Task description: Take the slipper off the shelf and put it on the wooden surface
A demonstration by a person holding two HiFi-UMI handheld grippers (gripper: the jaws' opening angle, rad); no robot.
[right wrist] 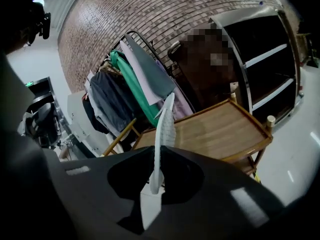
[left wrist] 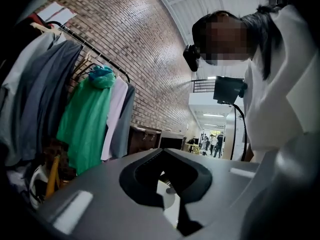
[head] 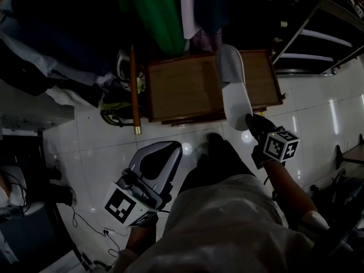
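One slipper (head: 233, 87) counted. Two grippers counted: left gripper (head: 165, 152) near left, right gripper (head: 251, 121) near right. One wooden tabletop (head: 182, 90), far centre. One shelf (head: 318, 36), far right. One wooden stick (head: 134, 90), left of tabletop. One green garment (head: 156, 10), far.

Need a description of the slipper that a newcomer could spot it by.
Find the wooden table in front of the hanging clothes. Over its right end is a long slipper, heel pinched in the right gripper, toe pointing away. It is the only pale thing against the brown wood, with a grey textured toe.
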